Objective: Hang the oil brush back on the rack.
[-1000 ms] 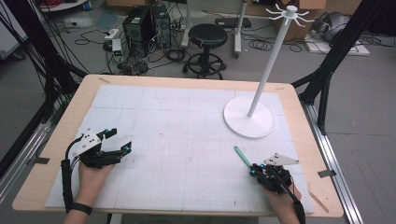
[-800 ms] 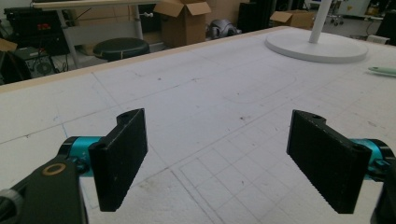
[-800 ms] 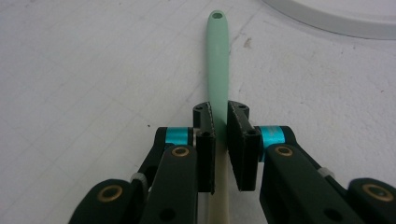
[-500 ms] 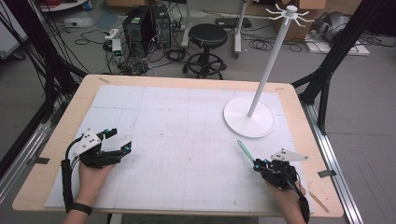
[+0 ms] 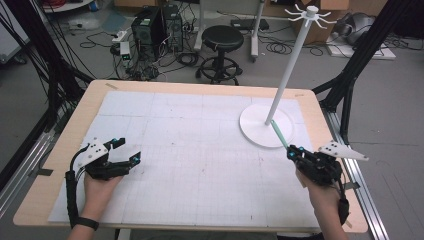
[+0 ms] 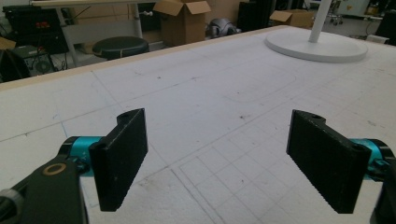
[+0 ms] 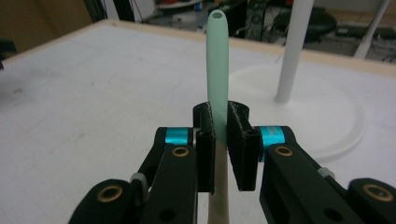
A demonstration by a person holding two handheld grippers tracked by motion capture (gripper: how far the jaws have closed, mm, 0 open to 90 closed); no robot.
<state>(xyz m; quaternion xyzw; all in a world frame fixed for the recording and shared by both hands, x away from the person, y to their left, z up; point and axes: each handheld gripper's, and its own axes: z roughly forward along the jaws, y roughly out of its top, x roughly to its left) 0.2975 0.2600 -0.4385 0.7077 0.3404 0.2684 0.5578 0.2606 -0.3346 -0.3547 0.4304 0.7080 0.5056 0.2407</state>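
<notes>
Two hand-held grippers work at the near edge of the worktop [image 5: 165, 90], one per hand. At the near left corner the left hand-held gripper [image 5: 125, 151] rests low on the white gridded mat [image 5: 190, 150], its jaws spread wide with nothing between them; the left gripper view shows bare mat in the gap. Near the right edge the right hand-held gripper [image 5: 291, 150] is clamped on one pale green tube [image 5: 279, 136] (a drinking straw or a thin handle, I cannot tell which). In the right gripper view the tube [image 7: 218, 70] stands up out of the closed pads, its open end topmost, a paler length running down below the grip.

Just beyond, toward the far right corner, stands one white rack [image 5: 291, 67]: a round base, a tall pole and a ring of short hooks at the top. The tube's tip points at the base and overlaps it in the high view; I cannot tell whether they touch.

My reading is that the pick is done and the carry to the rack is in hand. Next the right hand would need to lift high and aim the tube's open end at a hook, keeping the grip firm. Past the far edge sits one black stool [image 5: 222, 37].
</notes>
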